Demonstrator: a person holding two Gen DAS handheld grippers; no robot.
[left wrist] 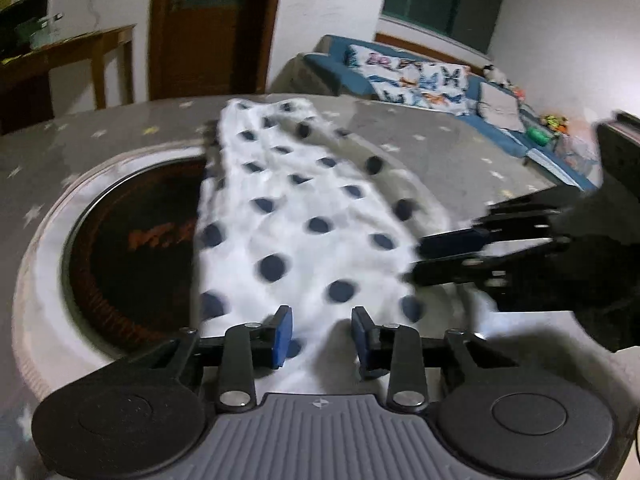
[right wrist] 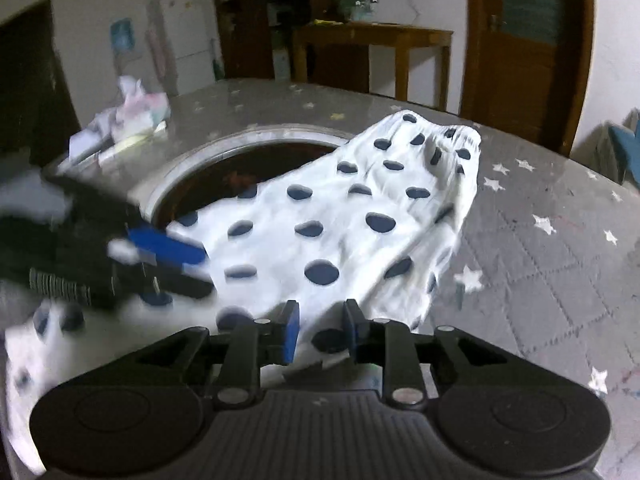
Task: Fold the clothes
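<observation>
Both tools, left [left wrist: 322, 334] and right [right wrist: 322, 330], hover spread over a white polka-dot garment [left wrist: 304, 216] on the star-patterned bench [left wrist: 440, 152].

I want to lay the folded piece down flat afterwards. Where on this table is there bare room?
Bare grey star-print cloth lies right of the polka-dot garment, out to the table edge. The left is crowded: the round recess sits partly under the garment, with crumpled things in the far left corner.
</observation>
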